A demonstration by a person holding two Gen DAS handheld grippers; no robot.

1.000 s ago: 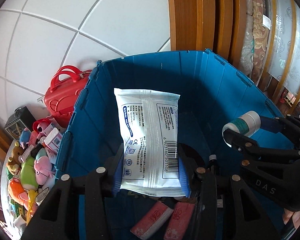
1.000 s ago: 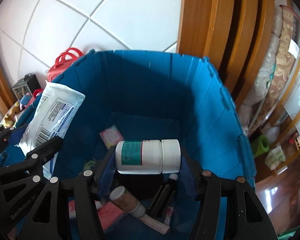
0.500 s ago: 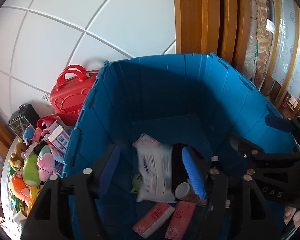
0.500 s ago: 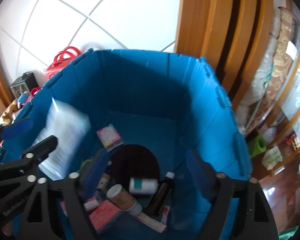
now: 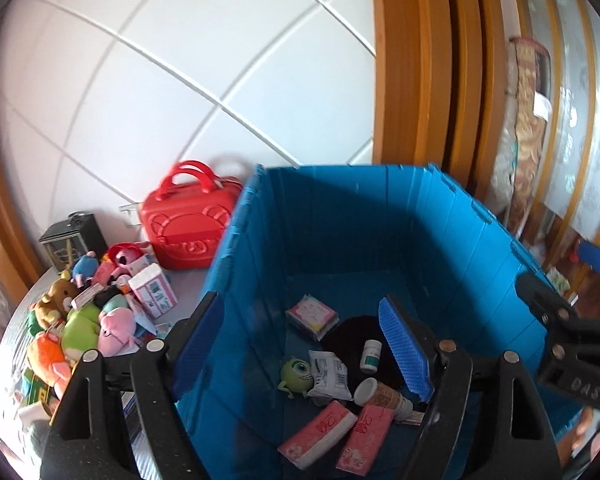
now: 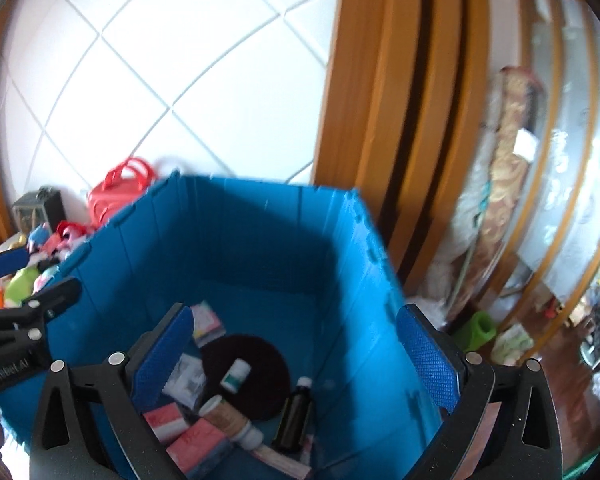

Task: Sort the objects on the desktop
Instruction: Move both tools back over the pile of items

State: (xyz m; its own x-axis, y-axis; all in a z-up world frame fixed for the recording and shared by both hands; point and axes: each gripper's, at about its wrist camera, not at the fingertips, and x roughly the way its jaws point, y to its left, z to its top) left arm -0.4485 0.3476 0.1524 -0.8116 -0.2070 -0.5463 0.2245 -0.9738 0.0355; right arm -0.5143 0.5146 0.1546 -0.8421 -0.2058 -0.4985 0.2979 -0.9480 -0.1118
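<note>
Looked like a lived-in home. Showed a white tiled wall with a wooden door frame to its right, plush toys and a red toy case heaped at left, a blue storage crate of household odds nearby.

Blue crate, red case, pink packs, green-banded white bottle.

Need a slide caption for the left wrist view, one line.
Left gripper opening, empty, above blue crate holding white packet and pill bottle.
</note>
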